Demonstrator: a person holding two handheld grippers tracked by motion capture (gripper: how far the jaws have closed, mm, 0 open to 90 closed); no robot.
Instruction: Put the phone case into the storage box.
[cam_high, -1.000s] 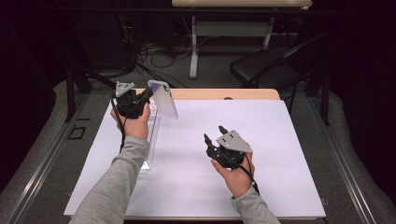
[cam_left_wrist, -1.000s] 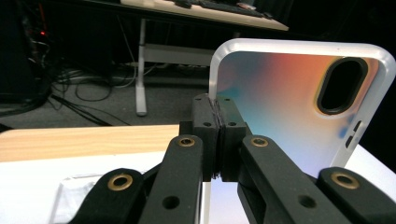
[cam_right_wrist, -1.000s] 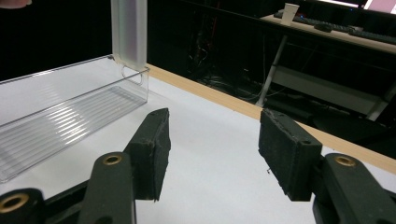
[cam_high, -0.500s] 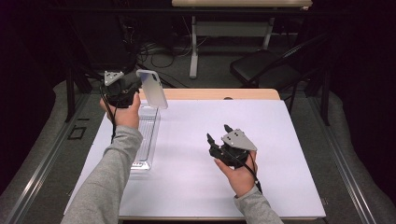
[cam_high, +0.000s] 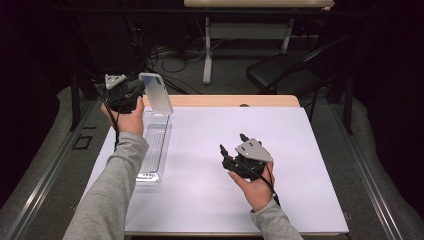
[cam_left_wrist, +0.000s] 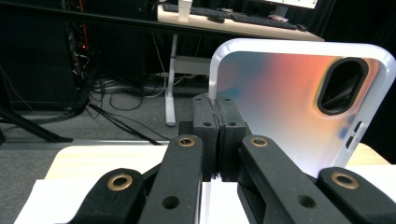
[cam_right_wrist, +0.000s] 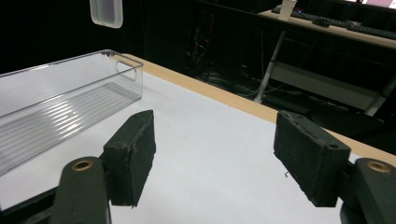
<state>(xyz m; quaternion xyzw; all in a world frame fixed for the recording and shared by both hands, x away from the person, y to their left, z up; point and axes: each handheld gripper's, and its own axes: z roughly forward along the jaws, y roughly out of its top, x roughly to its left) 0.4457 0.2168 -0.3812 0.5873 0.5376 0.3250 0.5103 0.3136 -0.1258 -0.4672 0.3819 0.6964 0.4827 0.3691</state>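
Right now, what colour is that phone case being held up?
The phone case is translucent frosted white with a white rim, faintly tinted orange and blue; clearest in the left gripper view.

A clear bin (cam_high: 152, 150) lies lengthwise along the left edge of the surface (cam_high: 300, 200), and the phone case (cam_high: 156, 93) is above the bin's far end, near the far left corner, in the left tool (cam_high: 131, 91). The right tool (cam_high: 234, 145) is above the middle of the surface, well apart to the bin's right.

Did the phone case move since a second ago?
Yes. The left gripper has carried the phone case away from the person, past the far end of the clear tray, which lies in the same place on the table.
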